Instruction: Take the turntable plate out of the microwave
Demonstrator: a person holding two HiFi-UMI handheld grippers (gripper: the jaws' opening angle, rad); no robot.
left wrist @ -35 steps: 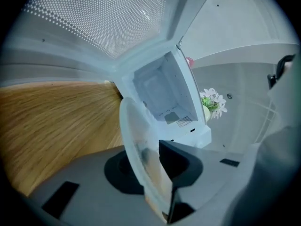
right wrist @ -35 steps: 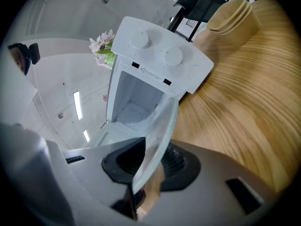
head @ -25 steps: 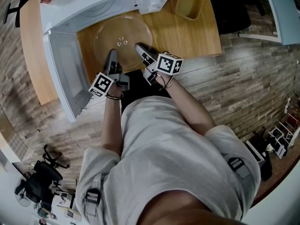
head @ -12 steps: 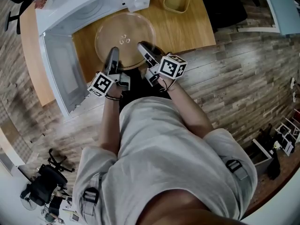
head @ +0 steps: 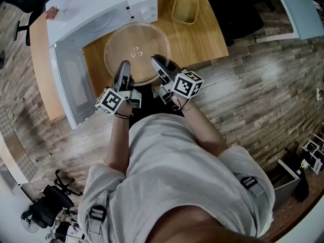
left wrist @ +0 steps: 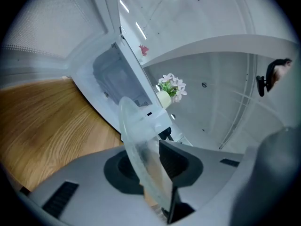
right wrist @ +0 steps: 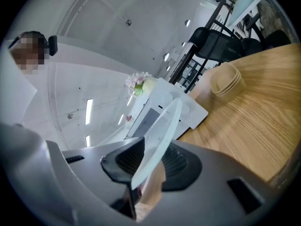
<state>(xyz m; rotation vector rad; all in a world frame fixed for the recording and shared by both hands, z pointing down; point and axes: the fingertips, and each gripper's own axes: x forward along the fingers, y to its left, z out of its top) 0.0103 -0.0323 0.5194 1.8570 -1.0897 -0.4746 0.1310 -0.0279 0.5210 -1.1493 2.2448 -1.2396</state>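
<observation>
**Glass plate out of the oven, carried by two edge grips**

Nearest the person, the left gripper [head: 124, 65] is clamped on the turntable plate [head: 136, 47] at the rim's 7 o'clock, with the glass edge pinched between its pads. The right gripper [head: 156, 61] bites the rim at 5 o'clock. Its jaws have just been opening a little, but the rim sits between the pads and touches them, so I judge that it holds, though not generously.

The plate looks level and seems lifted clear of the table [head: 205, 34]. It hangs in front of the microwave [head: 96, 6], whose mouth lies at the plate's 11 o'clock. The door [head: 68, 82] is swung wide at 9 o'clock. Farther off, at 1 o'clock, a beige tub [head: 184, 9] stands on the wood, well apart.

The pulling-out looks as good as done, and the step in hand is the carry. The next move calls for both hands travelling together, keeping the plate flat and lowering it onto bare wood between door and tub. The jaws should part only once the glass rests. Slick glass in a shallow bite would tip if the right side slackened.
</observation>
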